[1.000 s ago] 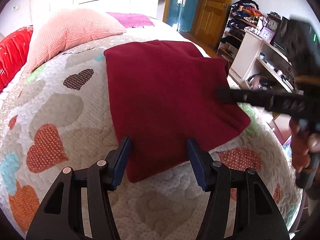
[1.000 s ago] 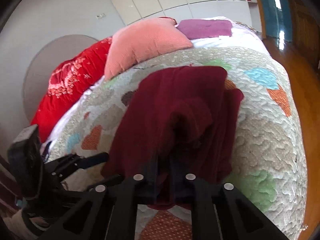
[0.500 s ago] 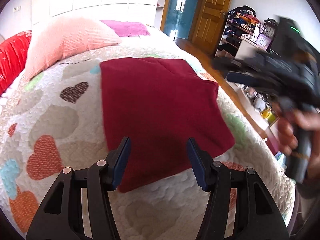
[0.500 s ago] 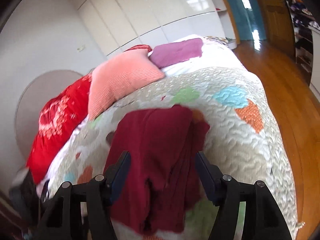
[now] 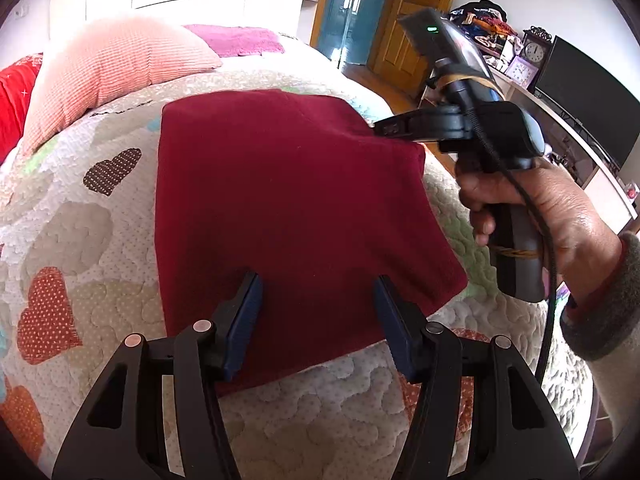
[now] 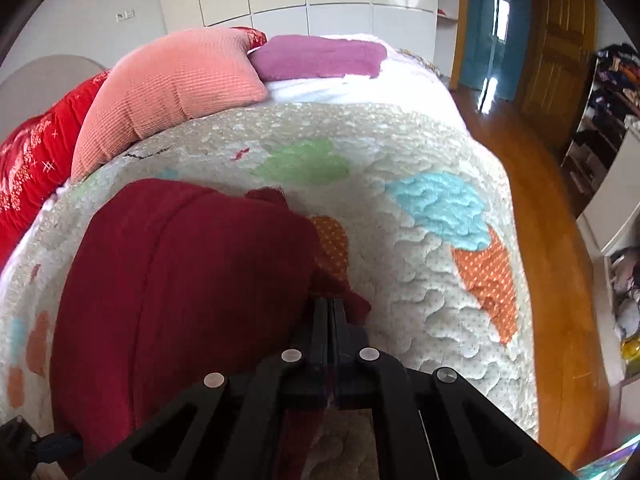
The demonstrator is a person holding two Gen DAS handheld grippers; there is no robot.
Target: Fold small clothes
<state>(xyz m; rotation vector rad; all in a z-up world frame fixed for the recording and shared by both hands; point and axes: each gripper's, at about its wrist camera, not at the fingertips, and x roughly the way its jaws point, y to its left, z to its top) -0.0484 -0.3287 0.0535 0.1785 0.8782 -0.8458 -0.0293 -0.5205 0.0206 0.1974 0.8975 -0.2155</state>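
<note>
Half a second ago the right gripper [image 6: 329, 312] was standing wide above the dark red garment [image 5: 288, 208]; it is now showing its fingers pressed together on the garment's right-hand edge, with a small tuck of cloth bunching just past the tips. One second ago it was also closed on cloth, so a release and a fresh grip are being recorded. From the left wrist view the same tool is reaching in from the right, its fingers meeting the cloth at the far right corner.

The left gripper [image 5: 318, 320] is hovering with its jaws wide, blue pads either side of the near hem, holding nothing.

The garment is lying across the heart-patterned quilt [image 5: 72, 240] on the bed, mostly flat, its left side already looking doubled over in the right wrist view. A pink pillow [image 6: 168, 92] and a purple cloth [image 6: 320, 58] are lying well beyond it toward the headboard.

Judgement: a further fold is being started, with the right edge likely to be carried across. The fold is only partly complete.

Containers: none are being used on the bed. Shelving [image 6: 600, 120] at the right wall is holding assorted clothing, too small to itemise.
</note>
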